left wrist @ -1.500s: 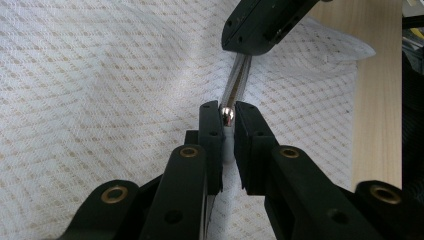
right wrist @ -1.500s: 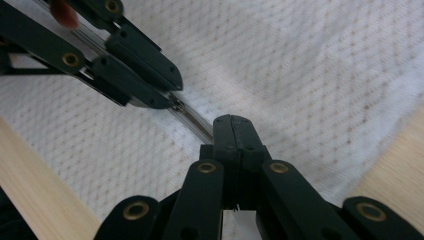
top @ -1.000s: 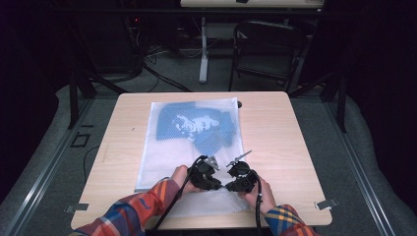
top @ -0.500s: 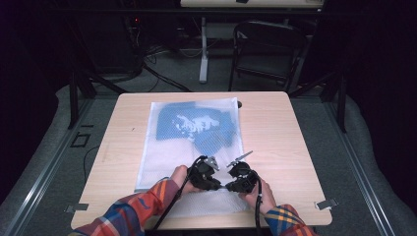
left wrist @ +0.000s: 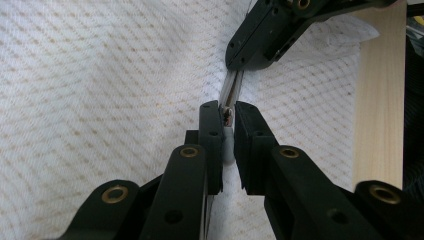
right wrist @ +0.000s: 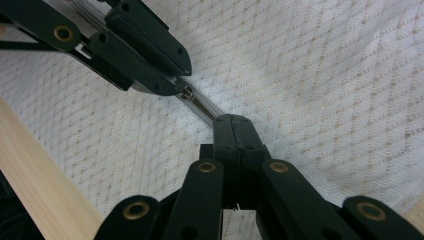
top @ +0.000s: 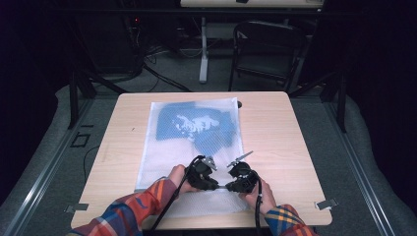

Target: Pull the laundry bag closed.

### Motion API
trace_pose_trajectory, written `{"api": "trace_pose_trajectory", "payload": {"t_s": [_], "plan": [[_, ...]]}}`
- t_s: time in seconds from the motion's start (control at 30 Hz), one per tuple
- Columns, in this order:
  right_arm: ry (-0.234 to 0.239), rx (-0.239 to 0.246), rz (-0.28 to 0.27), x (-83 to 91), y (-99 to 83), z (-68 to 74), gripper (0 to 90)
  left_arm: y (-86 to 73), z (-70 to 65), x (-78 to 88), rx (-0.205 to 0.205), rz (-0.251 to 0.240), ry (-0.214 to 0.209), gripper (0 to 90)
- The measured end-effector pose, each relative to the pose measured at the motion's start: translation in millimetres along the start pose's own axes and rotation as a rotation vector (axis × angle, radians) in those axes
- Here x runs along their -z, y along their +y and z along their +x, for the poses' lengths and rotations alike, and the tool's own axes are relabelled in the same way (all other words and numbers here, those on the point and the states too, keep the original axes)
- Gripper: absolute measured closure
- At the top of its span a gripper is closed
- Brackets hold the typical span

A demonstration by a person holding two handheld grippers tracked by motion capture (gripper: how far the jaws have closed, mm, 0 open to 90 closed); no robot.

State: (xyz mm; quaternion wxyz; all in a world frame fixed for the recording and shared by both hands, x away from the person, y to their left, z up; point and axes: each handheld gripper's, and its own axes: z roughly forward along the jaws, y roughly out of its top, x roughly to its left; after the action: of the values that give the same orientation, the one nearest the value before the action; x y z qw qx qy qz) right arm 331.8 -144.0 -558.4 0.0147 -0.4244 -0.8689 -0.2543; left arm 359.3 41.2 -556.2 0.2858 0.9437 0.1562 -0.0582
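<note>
My left gripper pinches the zipper pull; right gripper jaws pressed onto the zipper tape. Mesh bag looks soft, light, prob. snaggy; grip hardware, not fabric.

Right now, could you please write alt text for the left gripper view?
The left tool is pinched shut on a zipper running across a white mesh bag. The right tool clamps the same zipper just beyond, near the table edge.
</note>
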Motion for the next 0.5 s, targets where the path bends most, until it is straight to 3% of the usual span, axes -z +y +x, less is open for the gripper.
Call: {"api": "trace_pose_trajectory", "payload": {"t_s": [0.5], "plan": [[0.003,-0.005,-0.008,-0.3,-0.5,0.4,90.0,-14.0,4.7,13.3,0.025,-0.011,-0.002,82.8]]}}
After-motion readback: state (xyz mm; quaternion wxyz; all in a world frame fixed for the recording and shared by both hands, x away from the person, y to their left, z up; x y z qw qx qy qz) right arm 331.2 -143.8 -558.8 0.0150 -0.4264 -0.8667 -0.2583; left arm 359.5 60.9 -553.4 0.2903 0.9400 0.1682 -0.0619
